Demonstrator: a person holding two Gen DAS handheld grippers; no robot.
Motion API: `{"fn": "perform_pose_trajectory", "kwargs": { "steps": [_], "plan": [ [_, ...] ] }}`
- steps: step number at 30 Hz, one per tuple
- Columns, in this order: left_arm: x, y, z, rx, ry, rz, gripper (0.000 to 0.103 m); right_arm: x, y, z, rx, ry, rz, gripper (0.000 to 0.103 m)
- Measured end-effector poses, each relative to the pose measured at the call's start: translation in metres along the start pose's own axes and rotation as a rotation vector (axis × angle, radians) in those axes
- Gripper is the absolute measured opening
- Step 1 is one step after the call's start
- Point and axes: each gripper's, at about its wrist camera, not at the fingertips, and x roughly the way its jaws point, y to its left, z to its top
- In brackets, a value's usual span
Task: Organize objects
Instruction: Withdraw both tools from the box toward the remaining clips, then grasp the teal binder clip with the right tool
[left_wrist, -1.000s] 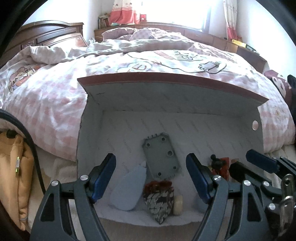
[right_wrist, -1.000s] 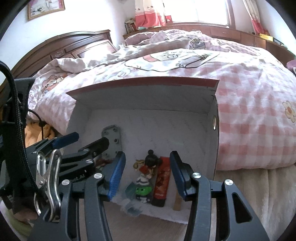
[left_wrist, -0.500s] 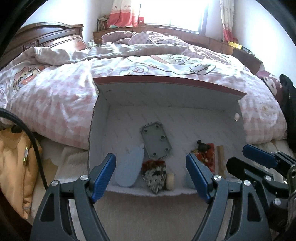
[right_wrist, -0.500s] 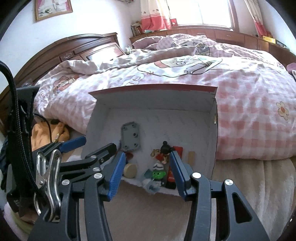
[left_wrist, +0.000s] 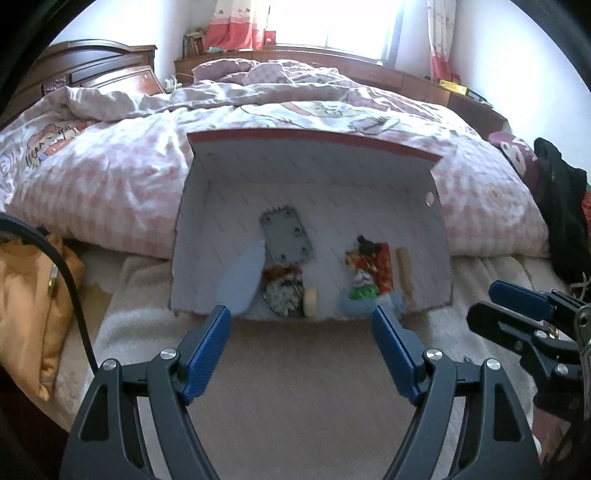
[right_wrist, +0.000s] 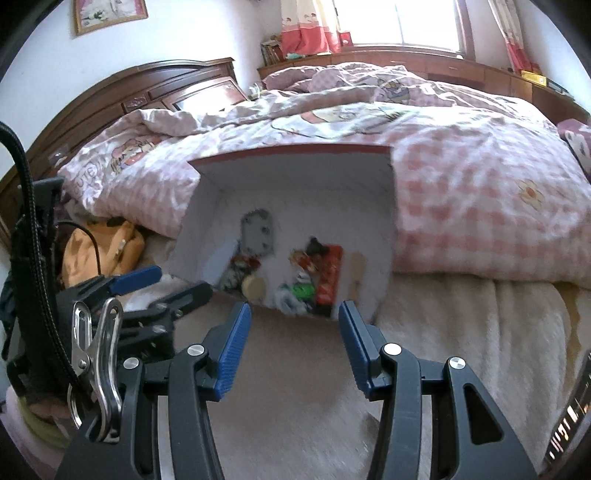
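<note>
Nearest: left tongs (left_wrist: 301, 323) and right tongs (right_wrist: 294, 317), both spread apart, gripping nothing, short of the open white box (left_wrist: 221, 192) propped against the bed (left_wrist: 110, 166). Inside, crowded along the front edge: pale blue oval (left_wrist: 240, 280), patterned pouch (left_wrist: 284, 290), round cream piece (left_wrist: 310, 301), doll figure (left_wrist: 364, 269), grey plate (left_wrist: 286, 236) behind. Likely hazards: neighbours knocked out over the lip; box shoved or toppled.
</note>
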Motion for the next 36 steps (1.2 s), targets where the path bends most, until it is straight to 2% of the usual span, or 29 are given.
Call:
{"fn": "perform_pose_trajectory", "kwargs": {
  "steps": [10,20,24,28,29,32,34,36],
  "plan": [
    [0.007,-0.023,-0.033,0.034,0.054,-0.053,0.079,-0.017,-0.036,-0.049,0.051,0.042,-0.066,0.051],
    [0.02,-0.037,-0.057,0.051,0.101,-0.065,0.079,-0.001,-0.063,-0.098,0.14,0.128,-0.132,0.051],
    [0.022,-0.038,-0.062,0.054,0.107,-0.065,0.079,0.011,-0.063,-0.108,0.164,0.155,-0.127,0.051],
    [0.025,-0.037,-0.065,0.053,0.116,-0.063,0.079,0.021,-0.059,-0.103,0.134,0.139,-0.16,0.051],
    [0.025,-0.037,-0.065,0.052,0.118,-0.063,0.079,0.022,-0.057,-0.102,0.132,0.137,-0.168,0.05],
    [0.027,-0.037,-0.066,0.049,0.12,-0.062,0.079,0.026,-0.053,-0.1,0.111,0.139,-0.179,0.038],
    [0.028,-0.037,-0.067,0.048,0.123,-0.063,0.079,0.025,-0.05,-0.101,0.096,0.14,-0.172,0.023],
    [0.029,-0.038,-0.067,0.051,0.126,-0.063,0.079,0.023,-0.049,-0.102,0.089,0.138,-0.159,0.018]
  ]
}}
